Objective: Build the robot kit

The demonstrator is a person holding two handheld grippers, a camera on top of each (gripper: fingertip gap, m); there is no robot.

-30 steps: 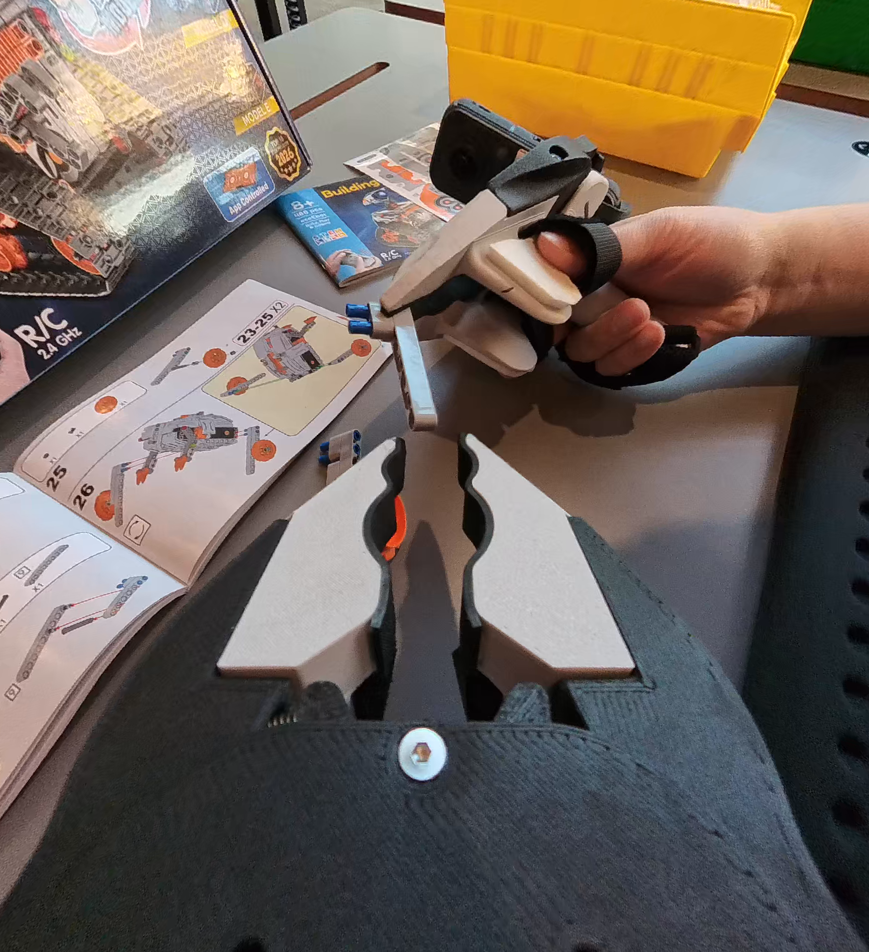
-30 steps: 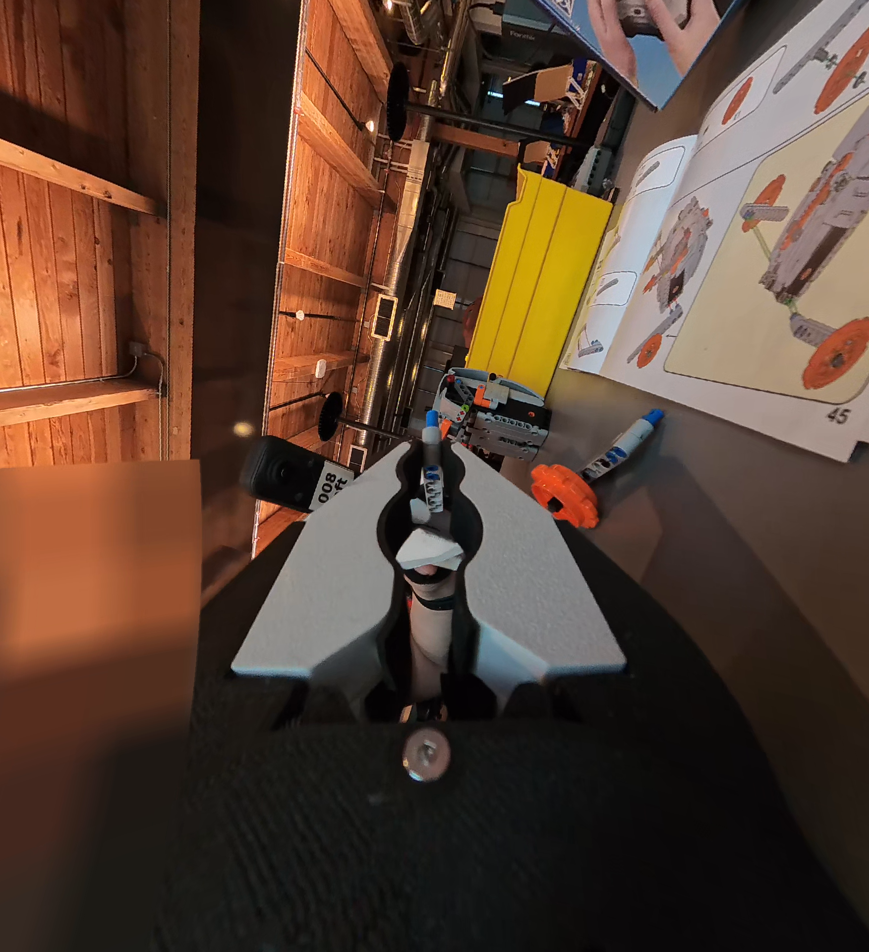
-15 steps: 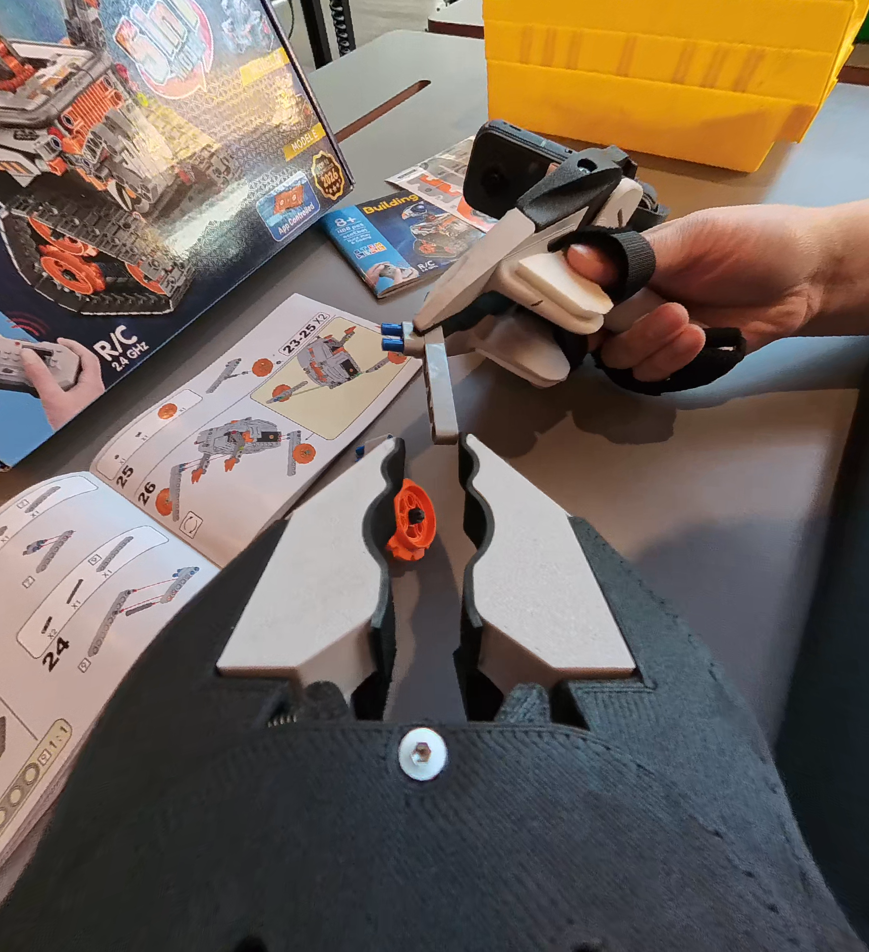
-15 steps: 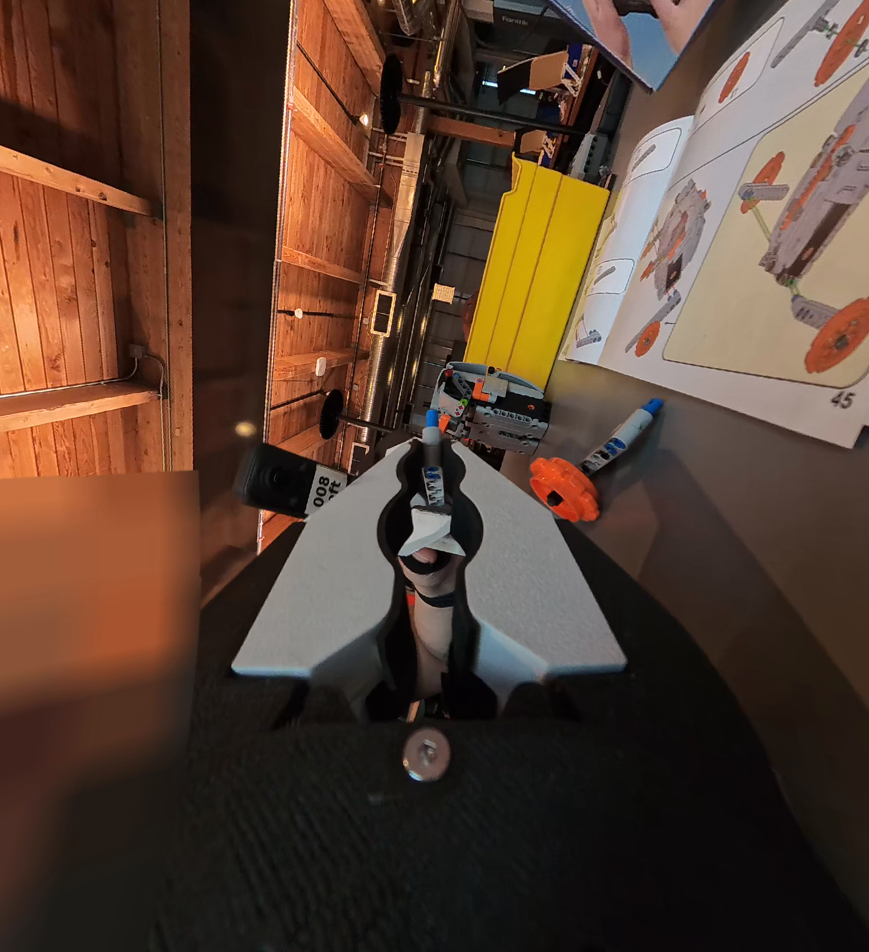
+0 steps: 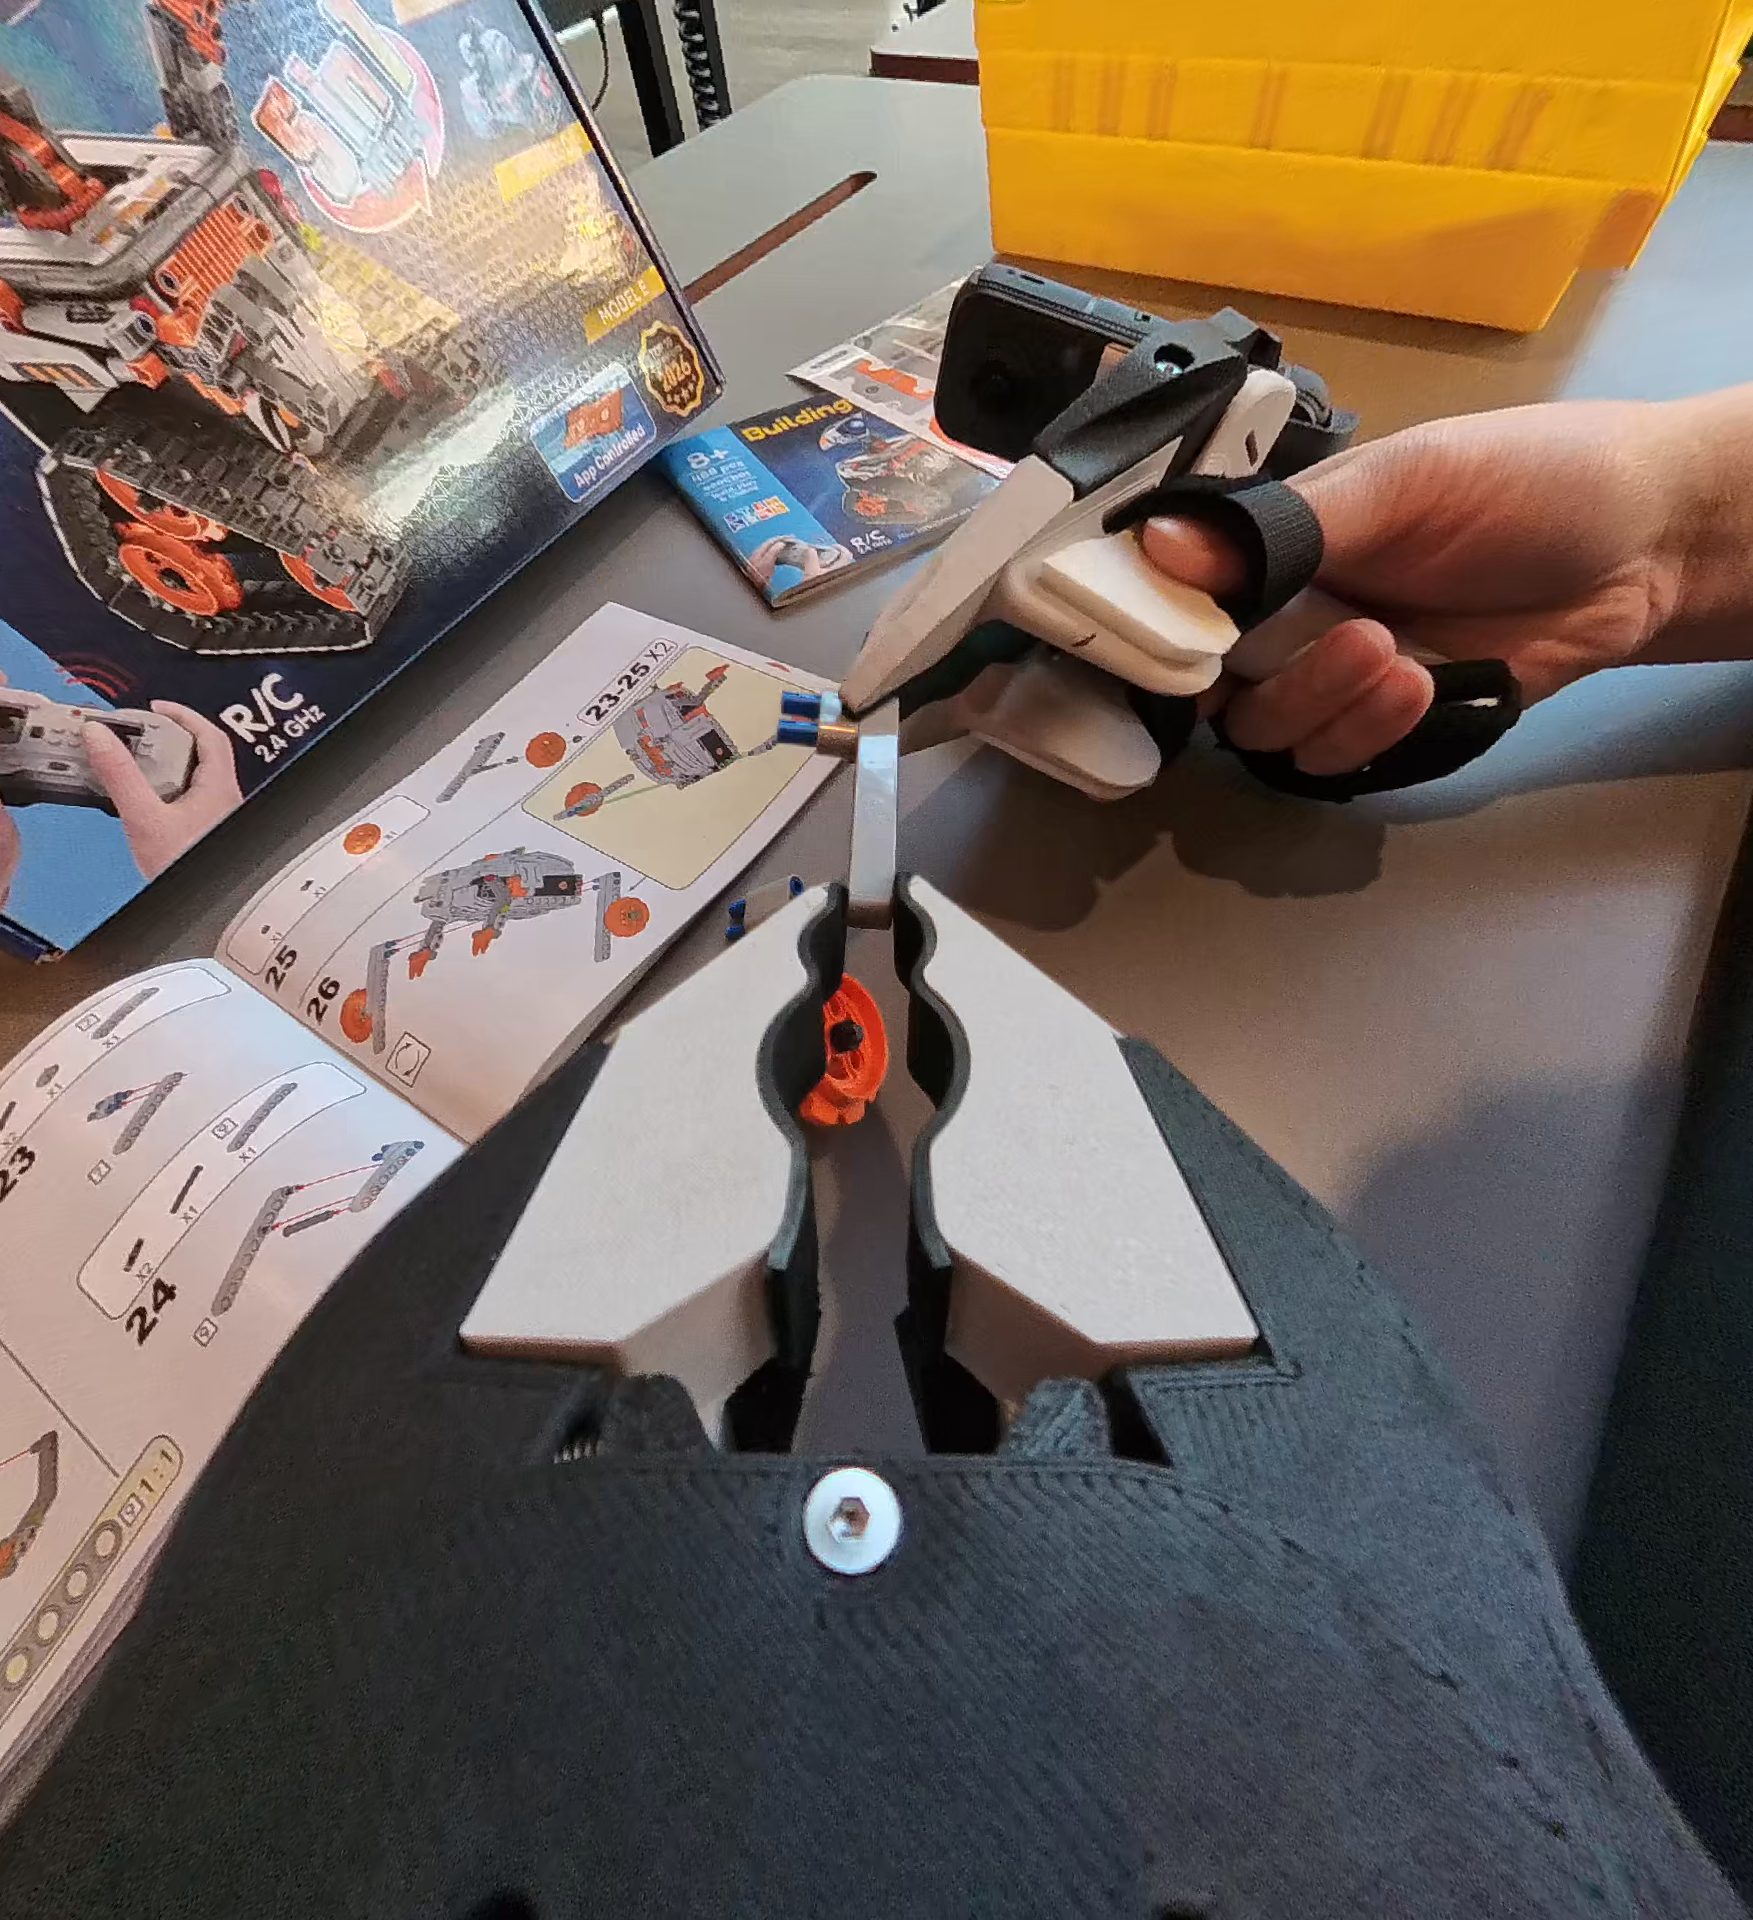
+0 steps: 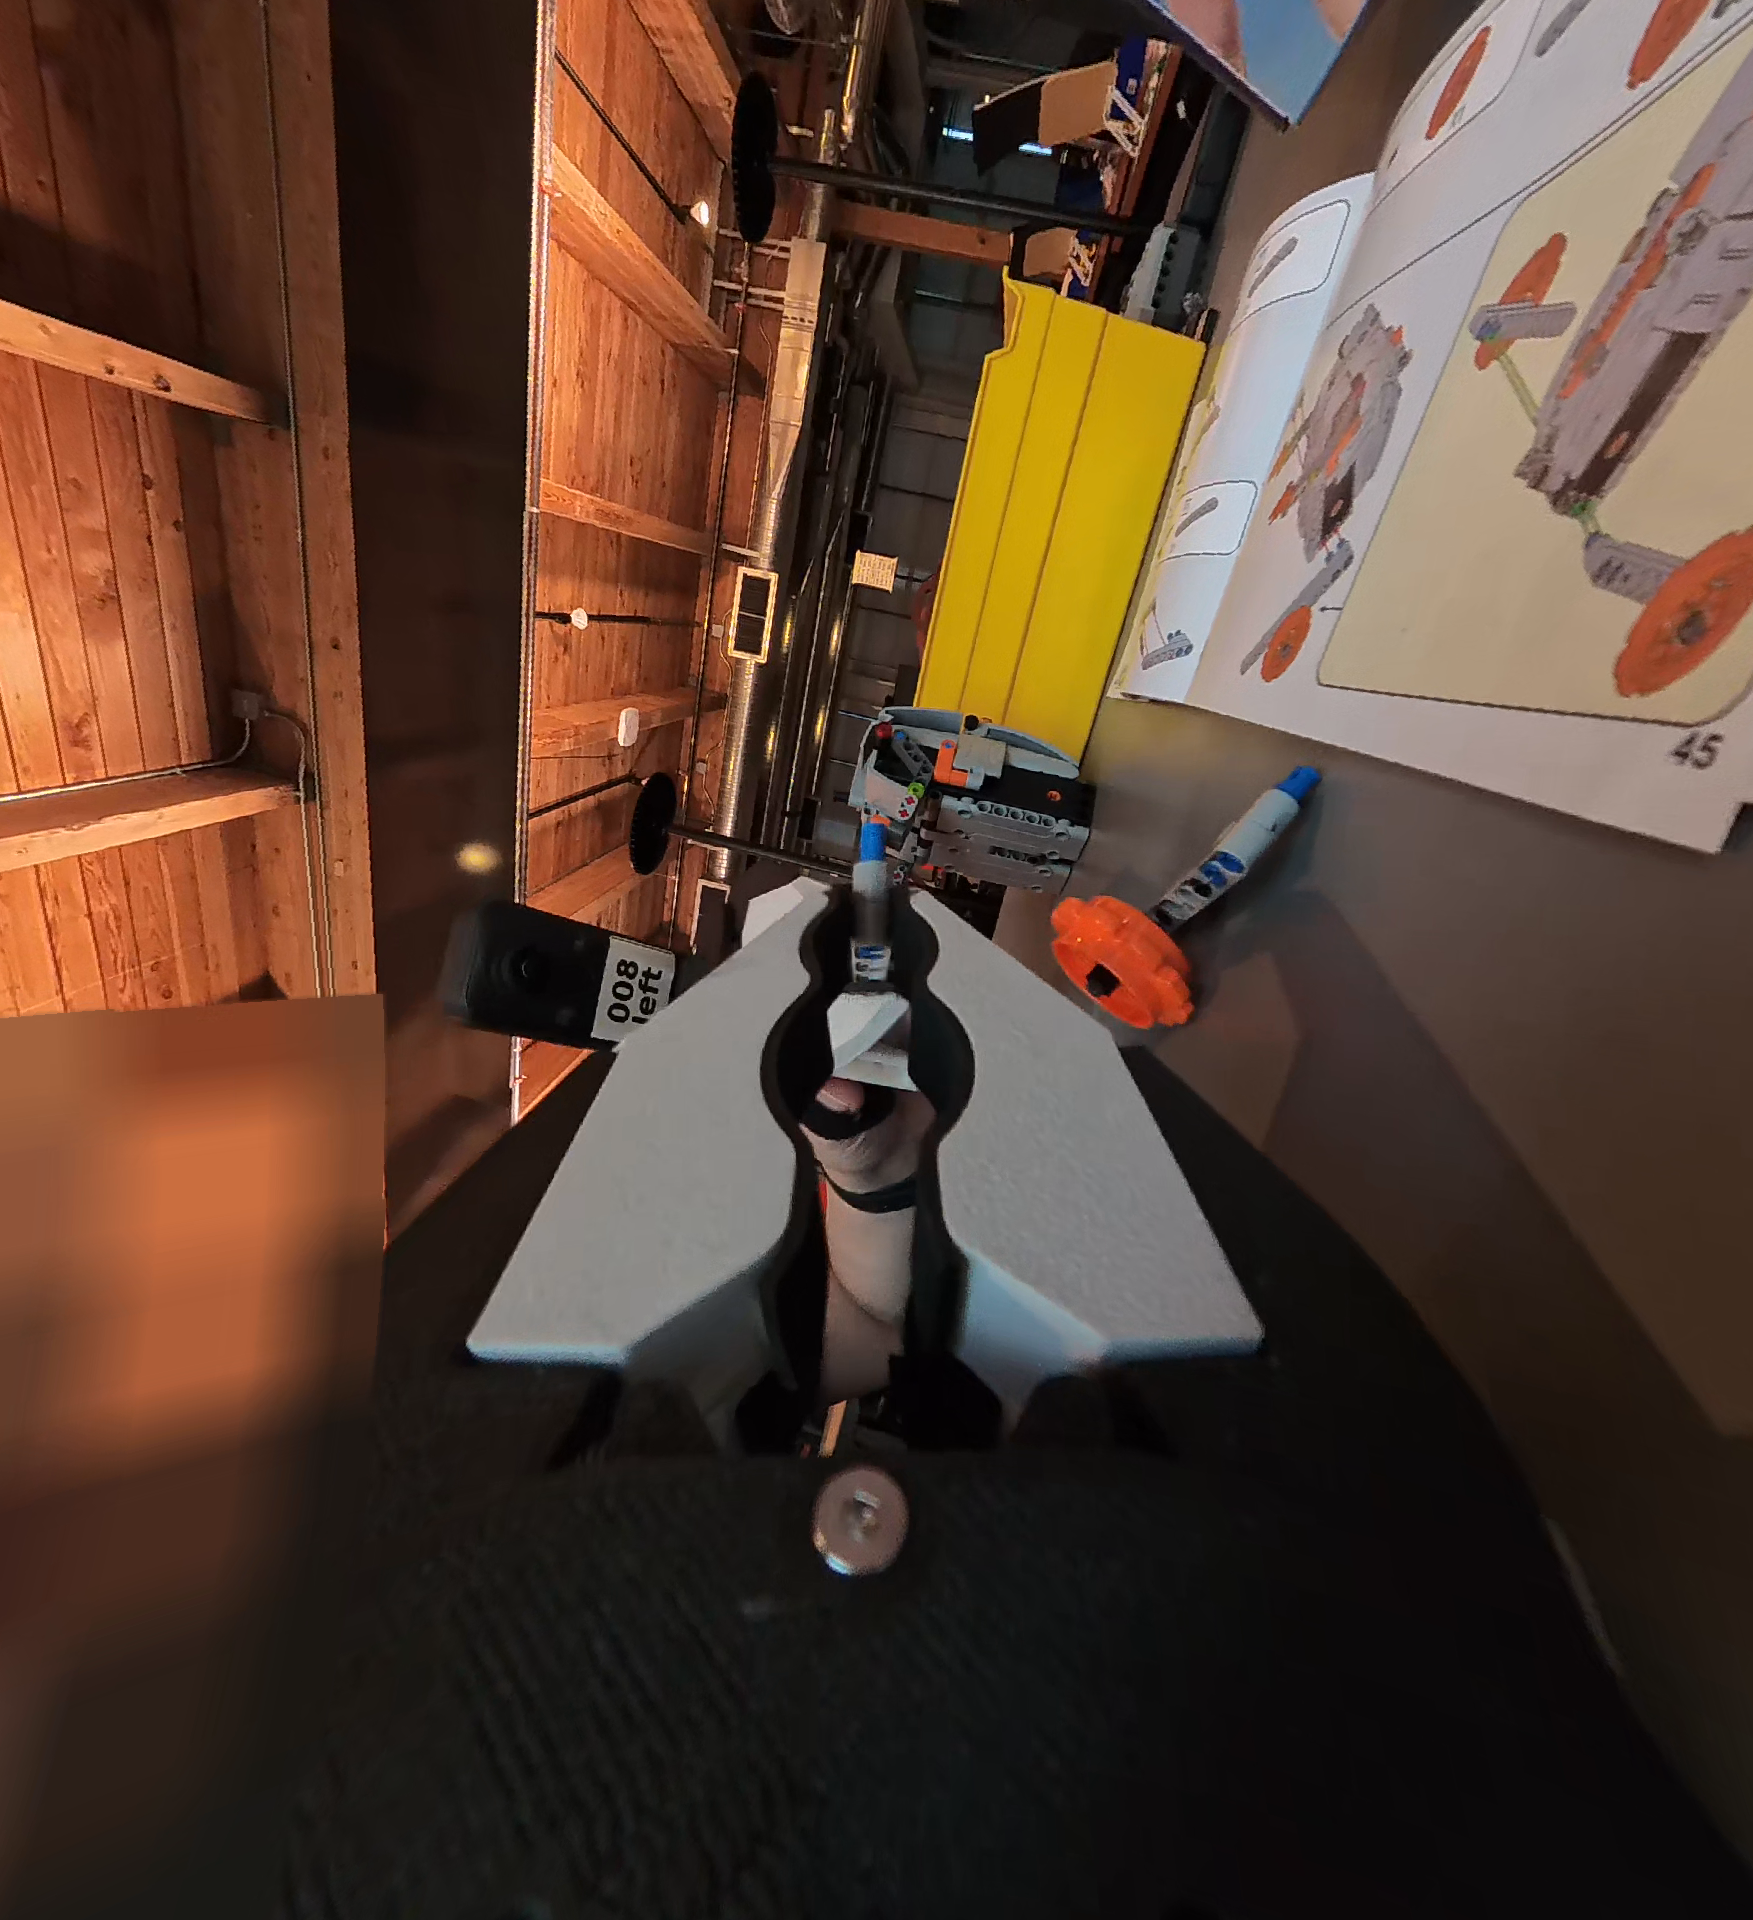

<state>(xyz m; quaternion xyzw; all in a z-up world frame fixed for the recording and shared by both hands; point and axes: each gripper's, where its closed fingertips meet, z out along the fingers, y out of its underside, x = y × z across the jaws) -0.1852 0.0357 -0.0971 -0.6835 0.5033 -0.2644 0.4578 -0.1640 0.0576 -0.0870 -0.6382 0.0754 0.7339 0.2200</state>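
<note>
Grips a grey beam (image 5: pixel 874 821) by its top end in the right gripper (image 5: pixel 851 707), fingers clenched, hand (image 5: pixel 1474 582) to the right. Hangs it long axis nearly upright, lower end dipped just between the tips of the left gripper (image 5: pixel 867 899), whose fingers stand parted and released; cannot tell whether either tip touches it. Puts the beam straight ahead of the left fingers, at their far end. Shows two blue pins (image 5: pixel 799 717) poking left from the beam's top. Leaves on the counter (image 5: pixel 1371 1039), below the left fingers' gap, one orange gear (image 5: pixel 844 1049), and just left of the tips a second beam (image 5: pixel 763 899). Counts further: one open manual (image 5: pixel 498 883) left, one box (image 5: pixel 228 312) far left, one booklet (image 5: pixel 810 499), one yellow bin (image 5: pixel 1319 156) far, one part-built model (image 6: pixel 965 810).
</note>
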